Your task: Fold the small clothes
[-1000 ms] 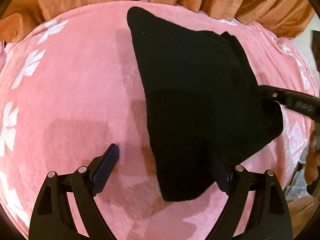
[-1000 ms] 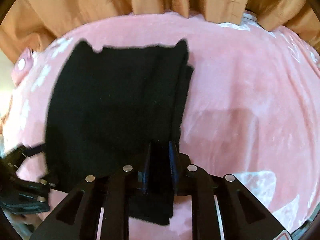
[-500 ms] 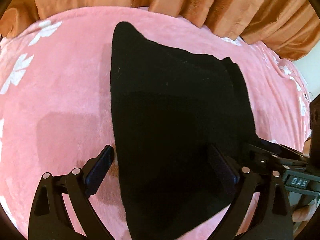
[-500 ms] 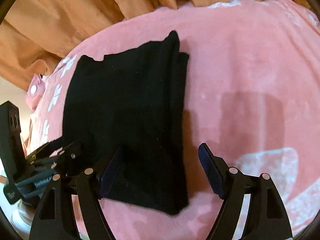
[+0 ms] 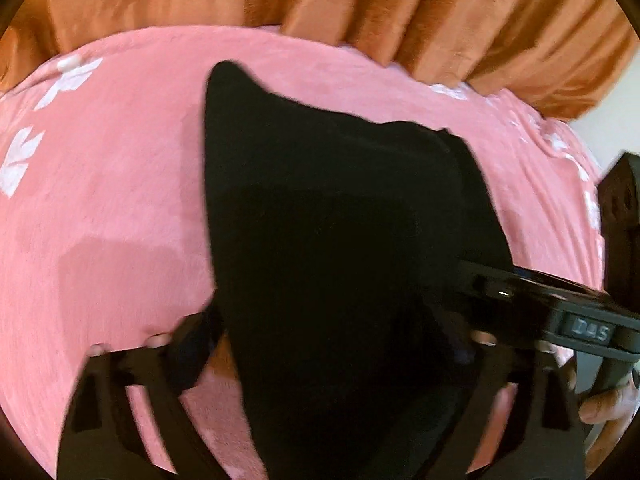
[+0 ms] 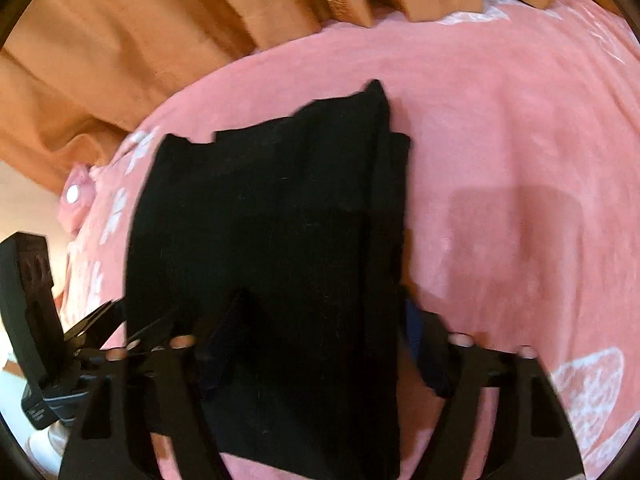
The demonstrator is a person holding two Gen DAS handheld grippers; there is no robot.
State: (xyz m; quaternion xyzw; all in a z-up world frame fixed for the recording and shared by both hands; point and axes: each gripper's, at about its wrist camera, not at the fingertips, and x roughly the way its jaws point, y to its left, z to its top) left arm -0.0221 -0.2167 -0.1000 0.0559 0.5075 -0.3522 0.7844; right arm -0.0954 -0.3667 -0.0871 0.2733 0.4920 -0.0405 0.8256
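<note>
Both pairs of fingers are closing, the left gripper [image 5: 324, 344] and the right gripper [image 6: 320, 344] each straddling the near edge of the folded black garment [image 6: 272, 240] without yet pinching it. It lies flat on the pink blanket [image 6: 500, 160], its long axis running away from the fingers toward the orange curtain [image 6: 160, 32].

Blk garment [image 5: 340, 240]; pink blanket [image 5: 120, 180], white flowers.

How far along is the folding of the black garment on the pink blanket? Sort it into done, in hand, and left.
Done: the black garment lies flat on the pink blanket, layered edges along one side showing a fold. In hand: the left gripper and right gripper straddle its near end, both closing, not yet pinching. Left: probably another fold, near end toward far.
</note>
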